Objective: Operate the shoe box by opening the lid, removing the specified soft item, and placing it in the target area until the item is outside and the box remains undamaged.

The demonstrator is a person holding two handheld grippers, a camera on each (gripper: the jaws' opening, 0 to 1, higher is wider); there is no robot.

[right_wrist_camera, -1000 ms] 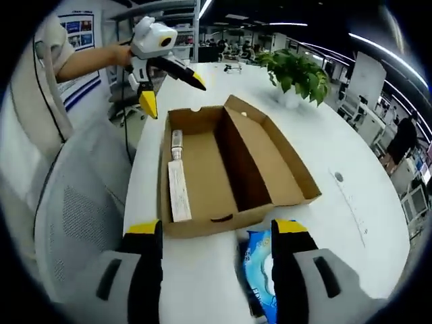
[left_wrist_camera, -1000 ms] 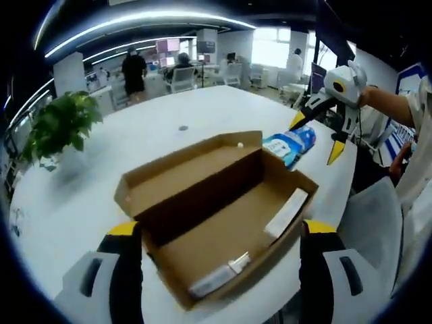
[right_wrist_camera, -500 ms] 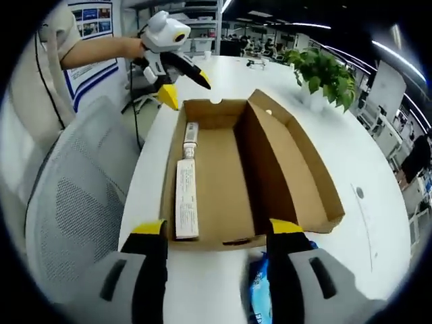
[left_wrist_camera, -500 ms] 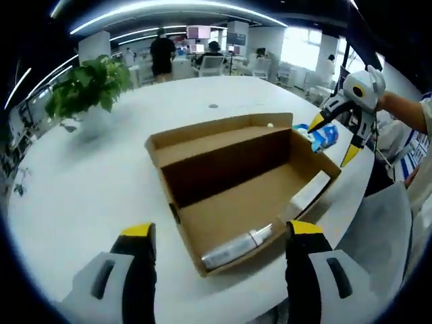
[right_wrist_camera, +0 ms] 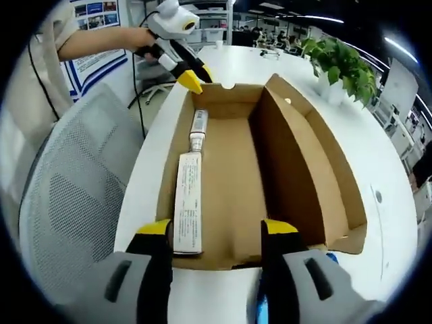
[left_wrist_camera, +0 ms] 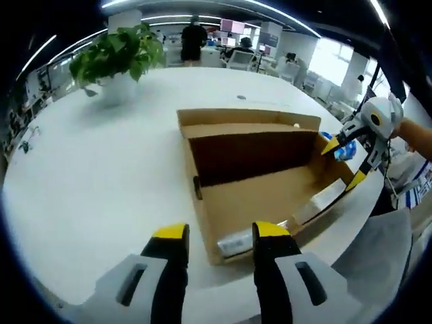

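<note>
An open brown cardboard shoe box [left_wrist_camera: 263, 182] lies on a white round table [left_wrist_camera: 94, 169]. Inside it are a silver tube [left_wrist_camera: 236, 239] and a flat white carton [left_wrist_camera: 324, 199]. My left gripper [left_wrist_camera: 220, 233] is open with a narrow gap, its yellow tips at the box's near end. In the right gripper view the box [right_wrist_camera: 304, 162] holds the tube [right_wrist_camera: 198, 128] and carton [right_wrist_camera: 187, 202]. There my right gripper [right_wrist_camera: 216, 229] stands open, its tips straddling the near end wall. The left gripper [right_wrist_camera: 191, 75] hovers at the far end wall. A blue soft packet [left_wrist_camera: 345, 151] lies outside the box, behind the right gripper [left_wrist_camera: 345, 162].
A potted plant [left_wrist_camera: 121, 54] stands on the table's far side, also visible as the plant [right_wrist_camera: 341, 61]. A grey mesh chair [right_wrist_camera: 74, 202] sits off the table edge beside the box. A person's arm [right_wrist_camera: 101, 40] holds the left gripper. People and desks fill the background.
My left gripper's jaws have narrowed and its view has swung toward the box's end. My right gripper has closed in on the box's other end wall, hiding most of the blue packet.
</note>
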